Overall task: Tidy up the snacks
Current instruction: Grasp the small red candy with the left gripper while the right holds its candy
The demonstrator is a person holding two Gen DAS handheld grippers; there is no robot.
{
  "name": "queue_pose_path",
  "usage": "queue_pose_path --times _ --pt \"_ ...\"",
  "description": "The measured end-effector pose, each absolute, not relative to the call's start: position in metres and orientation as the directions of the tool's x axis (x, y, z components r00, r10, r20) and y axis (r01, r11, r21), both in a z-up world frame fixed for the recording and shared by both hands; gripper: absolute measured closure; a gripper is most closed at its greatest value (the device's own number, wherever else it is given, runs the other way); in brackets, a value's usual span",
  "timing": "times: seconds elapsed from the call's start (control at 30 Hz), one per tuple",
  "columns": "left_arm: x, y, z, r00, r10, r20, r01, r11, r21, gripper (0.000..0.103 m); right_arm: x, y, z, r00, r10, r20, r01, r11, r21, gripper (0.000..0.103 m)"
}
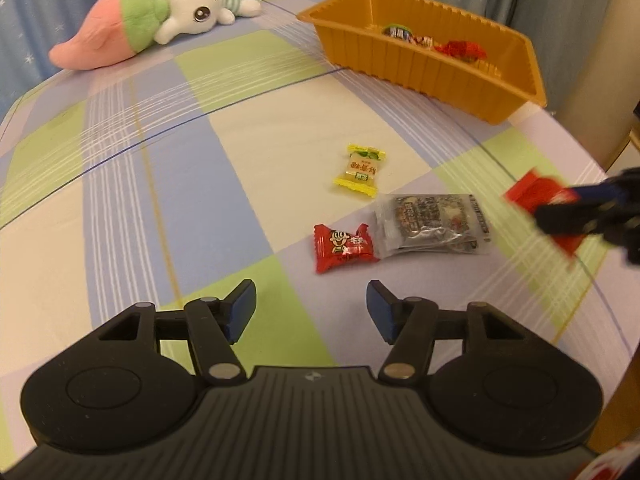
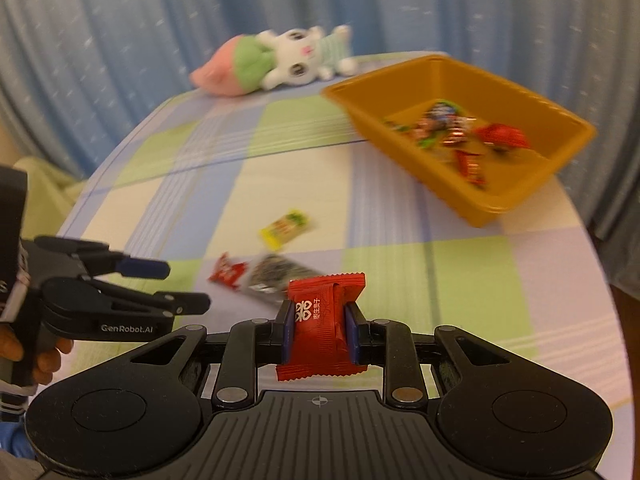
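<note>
Your right gripper (image 2: 319, 330) is closed on a red candy packet (image 2: 324, 332); both blue pads press its sides, and the packet stands upright between them, above the checked tablecloth (image 1: 160, 160). In the left wrist view this same packet appears blurred at the right edge, held off the cloth. Your left gripper (image 1: 311, 312) is open, with nothing between its blue pads (image 1: 244, 310), and it points down at the cloth just before the loose snacks. Nearest to it lies a small red candy with a cartoon face (image 1: 344, 247), and it touches a clear packet with dark print (image 1: 432, 224) on its right. A yellow candy (image 1: 360, 171) lies a little further away, apart from these two. The orange tray (image 1: 424, 68) stands at the far right part of the table and already holds several wrapped snacks, among them a red one (image 2: 502, 136); the others are too blurred to tell. A plush rabbit (image 1: 160, 20) with a pink and green carrot lies at the far edge of the table, before the blue curtain (image 1: 60, 0). In the right wrist view you see your left hand (image 2: 44, 354) around the handle of the left gripper.
</note>
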State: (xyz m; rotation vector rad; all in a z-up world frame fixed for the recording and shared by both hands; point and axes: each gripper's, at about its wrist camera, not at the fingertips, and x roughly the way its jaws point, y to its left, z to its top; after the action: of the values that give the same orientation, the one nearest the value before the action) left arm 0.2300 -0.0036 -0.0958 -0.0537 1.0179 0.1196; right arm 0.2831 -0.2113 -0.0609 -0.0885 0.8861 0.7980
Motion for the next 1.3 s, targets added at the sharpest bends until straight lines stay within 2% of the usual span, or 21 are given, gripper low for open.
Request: queue_pose_path --times 0.2,0.57,0.9,1.13,1.3 --pt "0.247 -0.001 -0.102 0.511 0.088 -0.855 -0.120 0.992 0.030 0.044 0.294 -0.238 -0.058 0.406 0.561 -0.722 -0.583 0.767 0.269 0.077" --pt "0.271 0.006 -0.103 0.519 0.086 -0.851 -0.110 0.993 0.034 0.044 0.311 -0.251 -0.055 0.420 0.558 -0.716 -0.550 0.784 0.288 0.076" --pt "0.263 0.021 -0.086 0.526 -0.001 -0.850 -0.256 0.954 -0.159 0.045 0.321 -0.260 -0.054 0.434 0.545 -0.717 -0.529 0.798 0.287 0.076" --pt "0.279 0.010 -0.091 0.515 -0.010 -0.857 -0.329 0.921 -0.208 0.061 0.327 -0.259 -0.053 0.431 0.545 -0.719 -0.534 0.797 0.284 0.076" --pt "0.286 0.016 -0.093 0.521 -0.025 -0.853 -0.392 0.881 -0.265 0.065 0.327 -0.260 -0.056 0.425 0.543 -0.724 -0.537 0.795 0.281 0.076"
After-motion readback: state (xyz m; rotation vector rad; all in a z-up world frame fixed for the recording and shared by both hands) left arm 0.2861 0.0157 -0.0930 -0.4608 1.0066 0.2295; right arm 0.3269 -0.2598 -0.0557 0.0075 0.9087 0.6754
